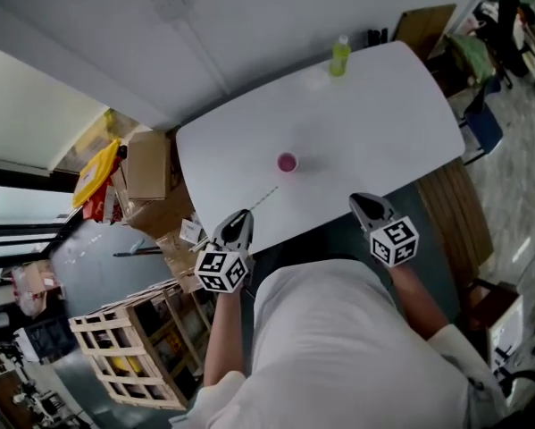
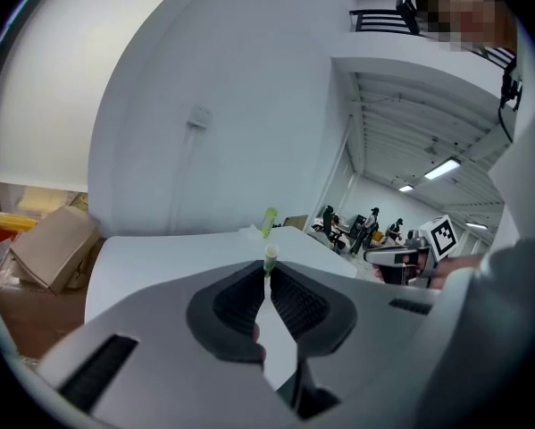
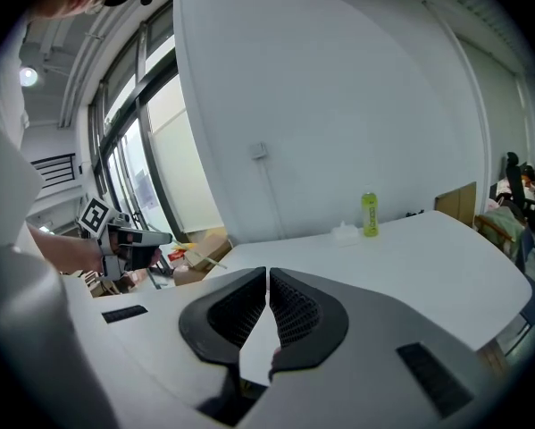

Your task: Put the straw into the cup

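Observation:
A small pink cup point(image 1: 287, 162) stands near the middle of the white table point(image 1: 383, 114). My left gripper point(image 1: 238, 226) hovers at the table's near edge, shut on a thin pale straw point(image 1: 265, 197) that points toward the cup and ends short of it. In the left gripper view the straw's tip point(image 2: 270, 254) sticks up between the closed jaws of the left gripper point(image 2: 267, 273). My right gripper point(image 1: 367, 207) is held off the table's near edge, right of the cup. The right gripper point(image 3: 267, 275) shows its jaws shut with nothing between them. Neither gripper view shows the cup.
A green bottle point(image 1: 339, 56) stands at the table's far edge, also visible as the green bottle point(image 3: 369, 214). Cardboard boxes point(image 1: 146, 164) and a wooden crate point(image 1: 133, 347) sit on the floor to the left. A chair point(image 1: 481, 128) stands off the right end.

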Tool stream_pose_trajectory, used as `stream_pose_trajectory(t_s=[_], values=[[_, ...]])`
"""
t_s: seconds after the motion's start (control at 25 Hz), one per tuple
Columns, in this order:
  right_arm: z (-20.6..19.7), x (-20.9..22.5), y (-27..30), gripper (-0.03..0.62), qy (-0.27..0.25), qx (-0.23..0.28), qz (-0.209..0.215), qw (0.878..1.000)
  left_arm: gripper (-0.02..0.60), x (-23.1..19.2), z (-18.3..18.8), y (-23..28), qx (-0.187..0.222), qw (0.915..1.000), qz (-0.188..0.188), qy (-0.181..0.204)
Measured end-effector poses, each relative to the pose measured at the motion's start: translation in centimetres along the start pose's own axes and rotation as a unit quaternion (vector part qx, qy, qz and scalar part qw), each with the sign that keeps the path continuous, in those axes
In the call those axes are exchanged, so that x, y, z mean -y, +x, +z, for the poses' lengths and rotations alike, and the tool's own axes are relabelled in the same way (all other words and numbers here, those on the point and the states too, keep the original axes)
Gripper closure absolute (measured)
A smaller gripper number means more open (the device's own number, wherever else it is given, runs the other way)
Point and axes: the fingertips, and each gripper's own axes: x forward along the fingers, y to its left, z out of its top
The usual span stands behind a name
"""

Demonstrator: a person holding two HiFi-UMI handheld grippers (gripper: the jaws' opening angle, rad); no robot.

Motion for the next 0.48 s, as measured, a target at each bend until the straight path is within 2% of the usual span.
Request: stream_pose_trajectory(t_s=[0.28,0.48], values=[[0.6,0.4,1.0,0.557,0.016,-0.001,-0.036,0.999,0.558,-1.6,1.0,4.3,-0.038,0.9978,-0.044,0.032],[-0.6,1.4,1.9,0.556,0.036,-0.015,-0.063,0.997,0.557,-3.3,-0.4,8.4,-0.083,0.9942,-0.06,0.035]])
